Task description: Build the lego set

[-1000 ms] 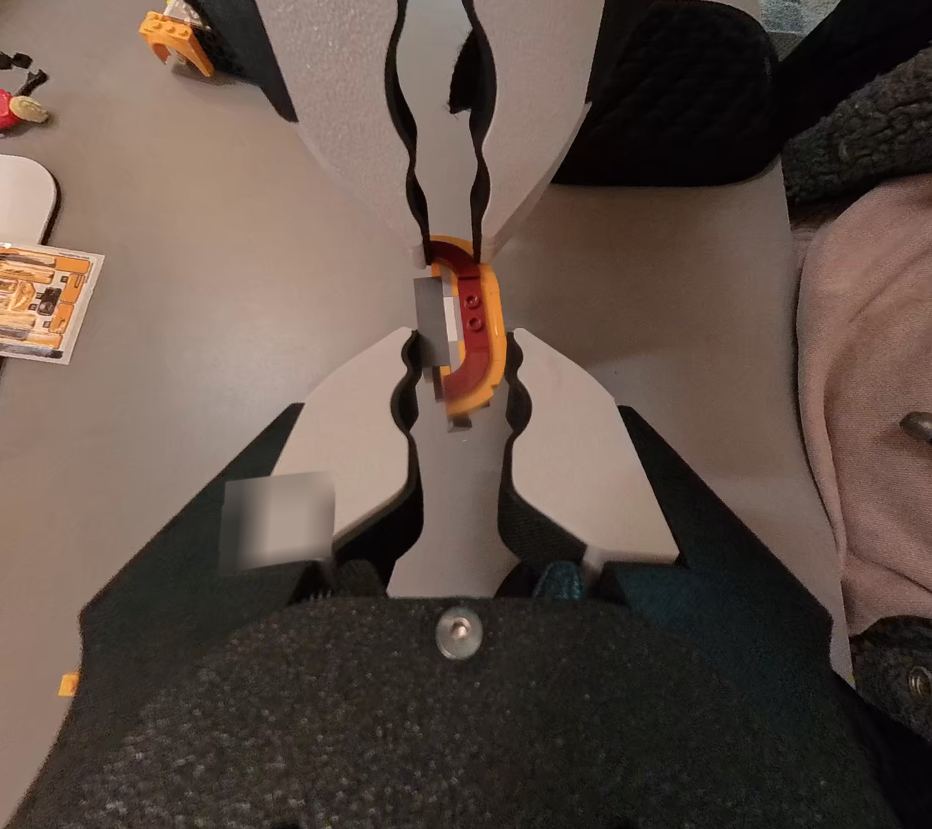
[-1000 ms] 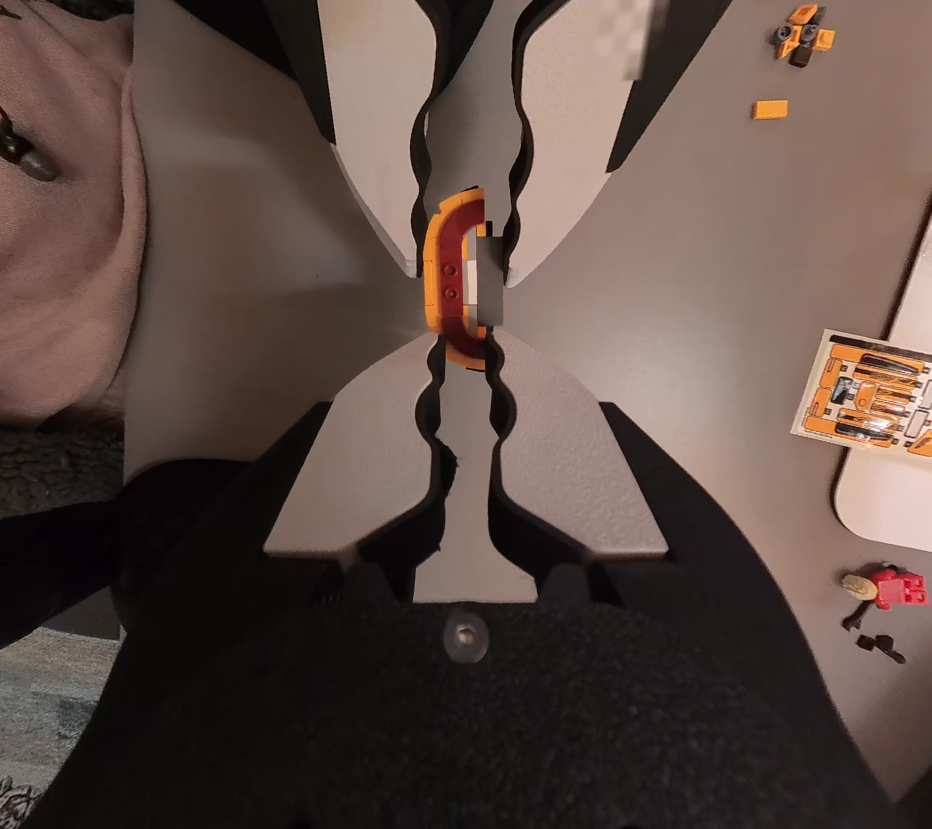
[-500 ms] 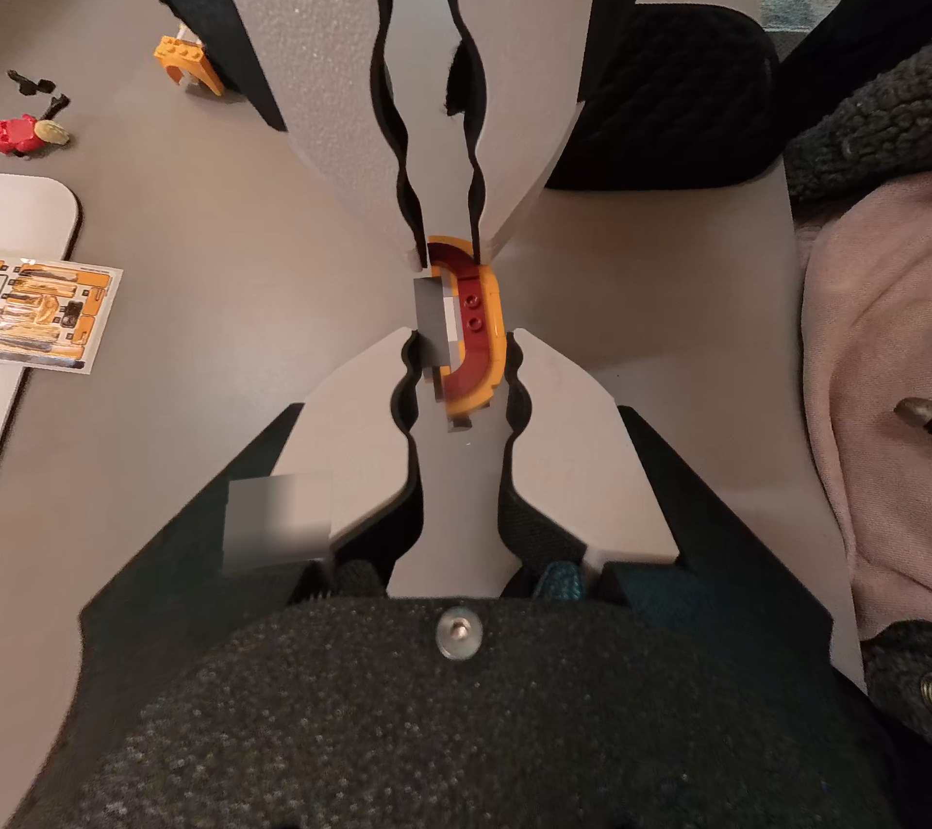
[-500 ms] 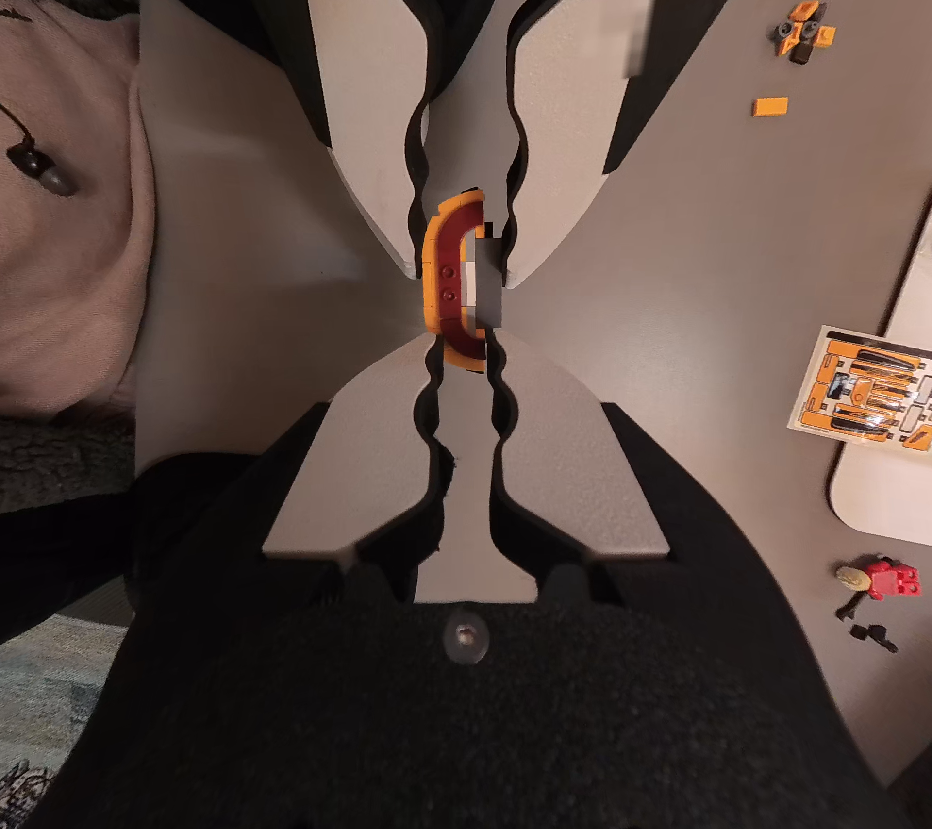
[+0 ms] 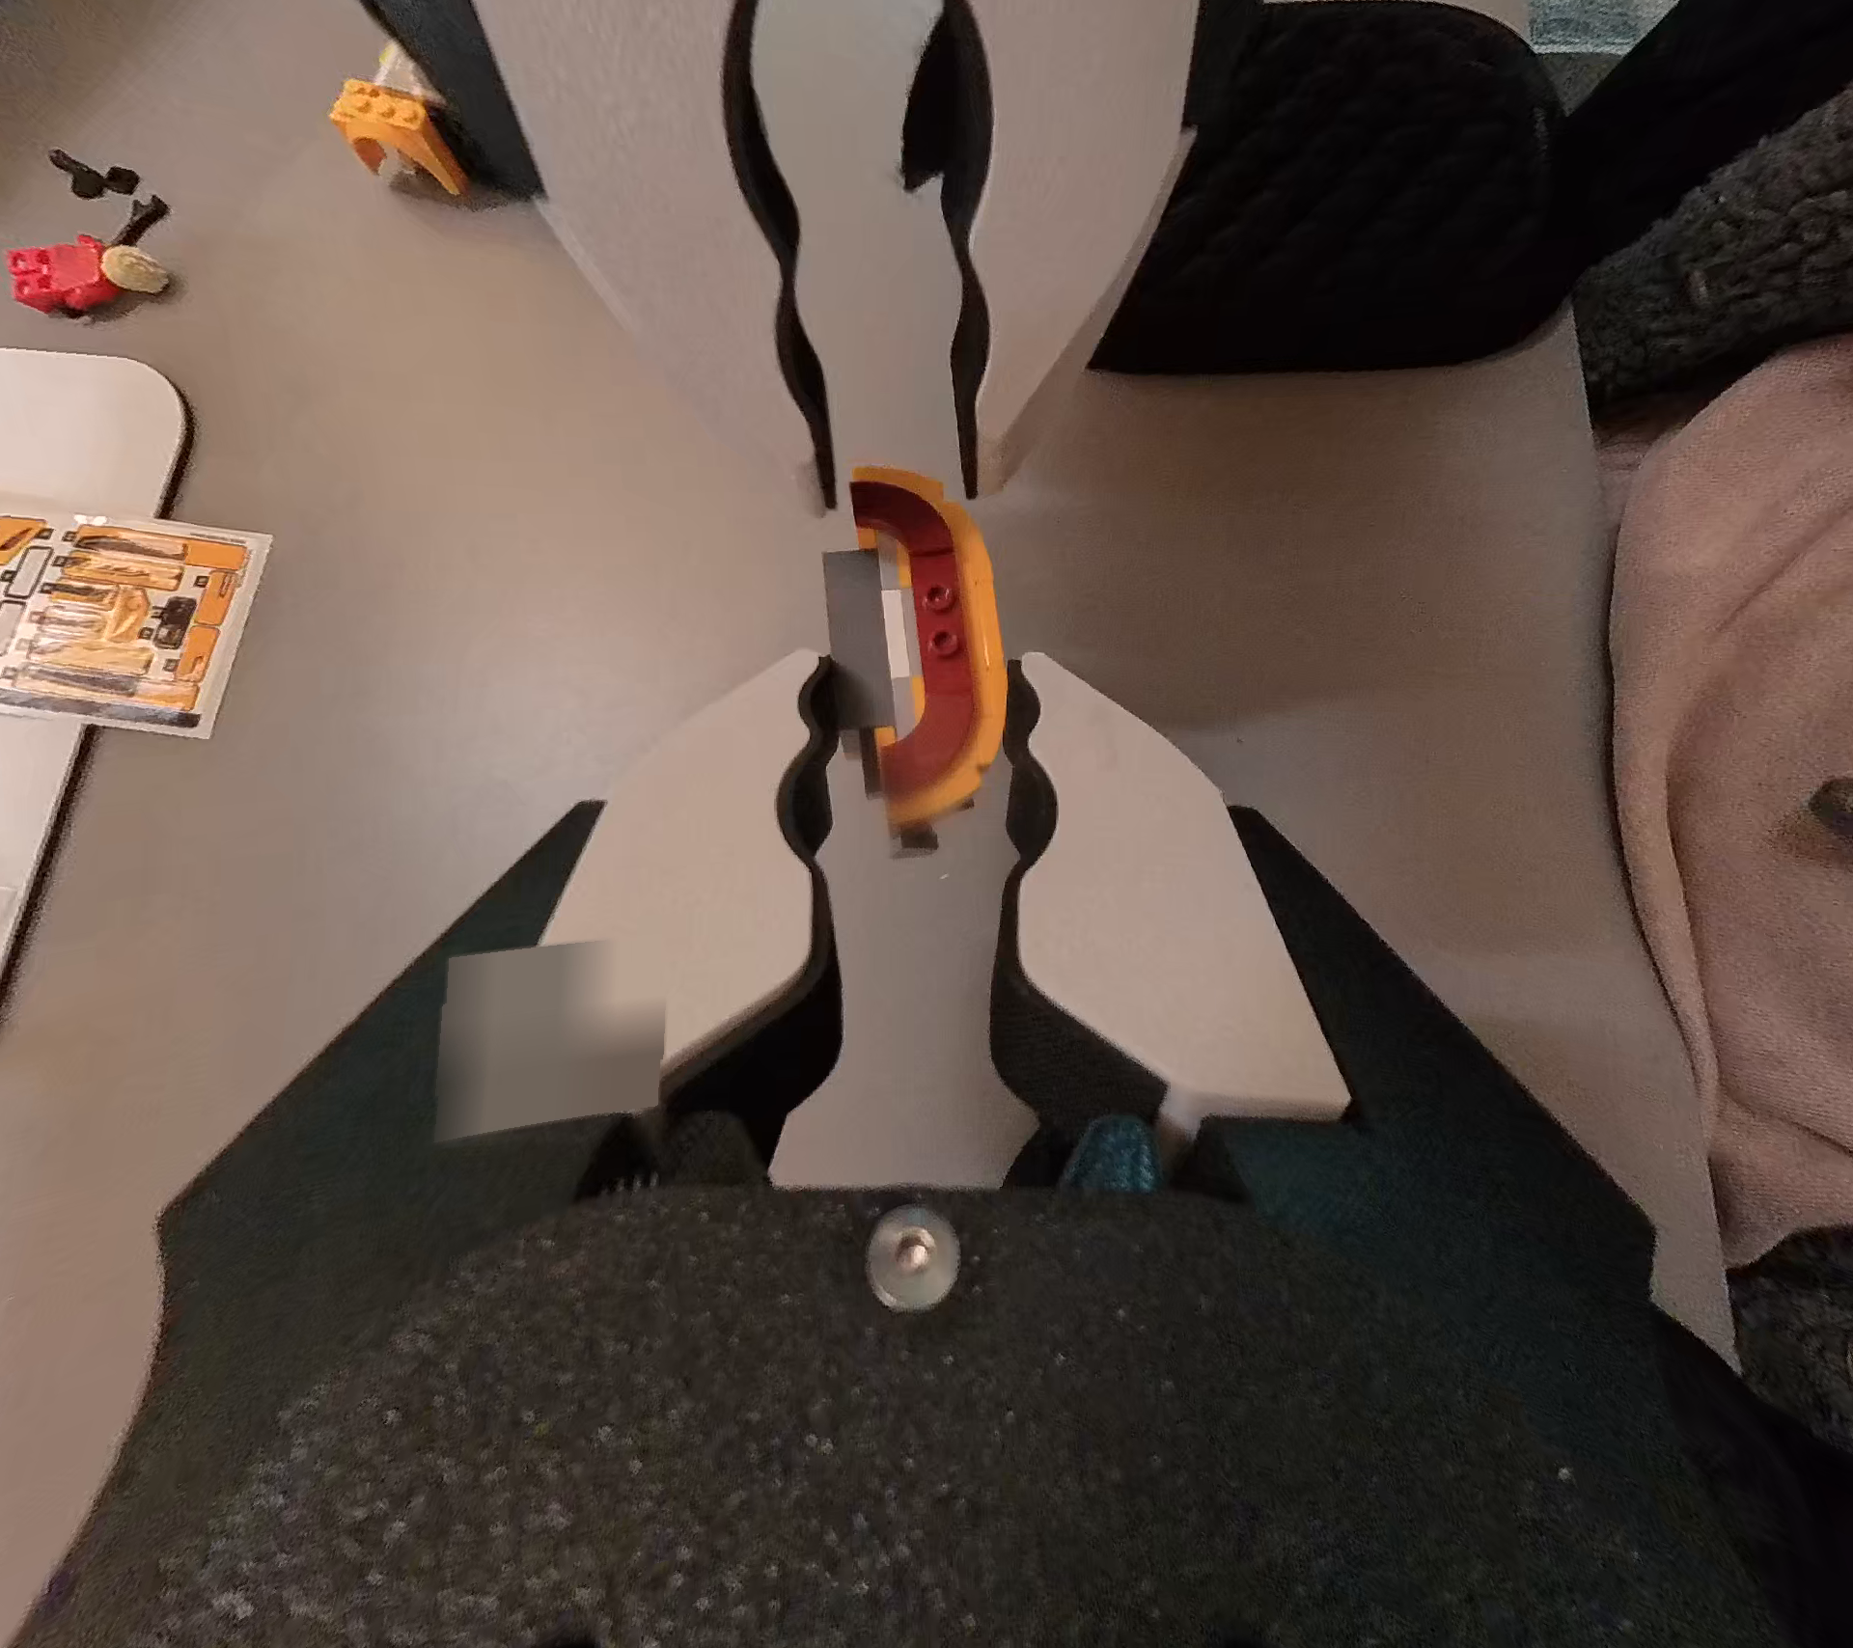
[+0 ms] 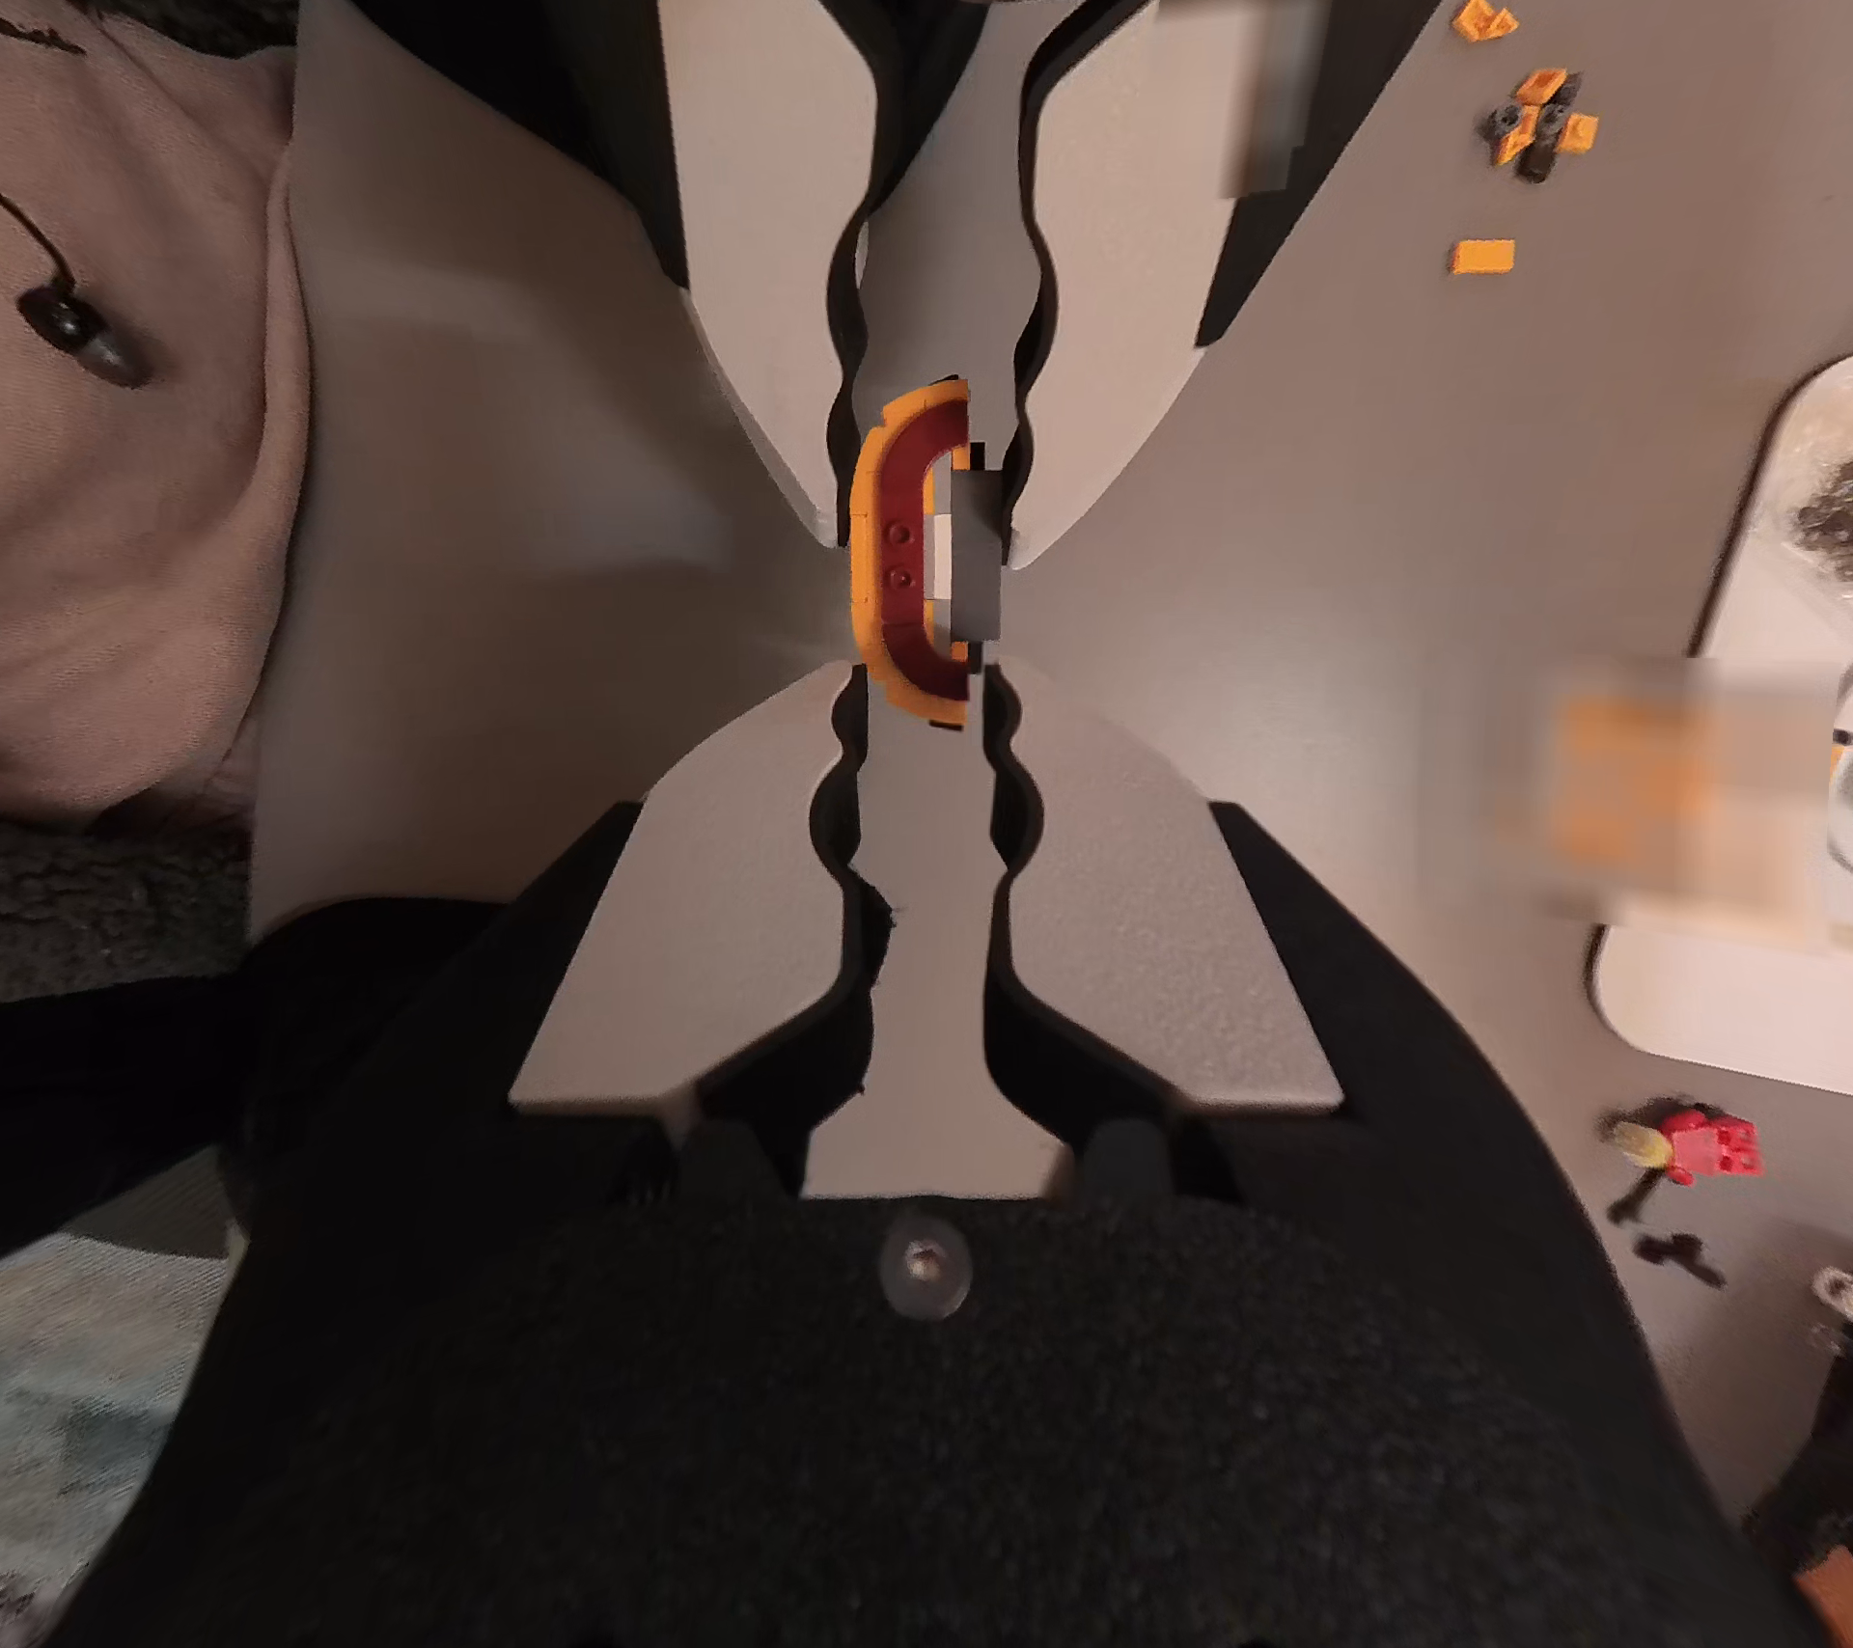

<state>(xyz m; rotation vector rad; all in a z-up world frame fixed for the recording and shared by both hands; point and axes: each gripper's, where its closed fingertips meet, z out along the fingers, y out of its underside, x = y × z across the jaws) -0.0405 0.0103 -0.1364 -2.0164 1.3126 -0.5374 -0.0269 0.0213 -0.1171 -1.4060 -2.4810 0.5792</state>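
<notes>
Right gripper point(image 5: 895, 487) has backed off arch assembly point(image 5: 928, 653); its jaws slightly apart, tips just clear. My left gripper point(image 5: 914, 758) clamps assembly above table point(image 5: 451, 417). I judge press-fit finished; next piece due.

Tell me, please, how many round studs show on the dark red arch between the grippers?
2: both sit on the dark red arch, midway along its curve, one stud directly above the other. More may be hidden underneath.

Grey table point(image 5: 451, 417): sticker sheet point(image 5: 120, 622), orange arch brick point(image 5: 391, 131), red piece point(image 5: 55, 277), white board point(image 5: 60, 437).
</notes>
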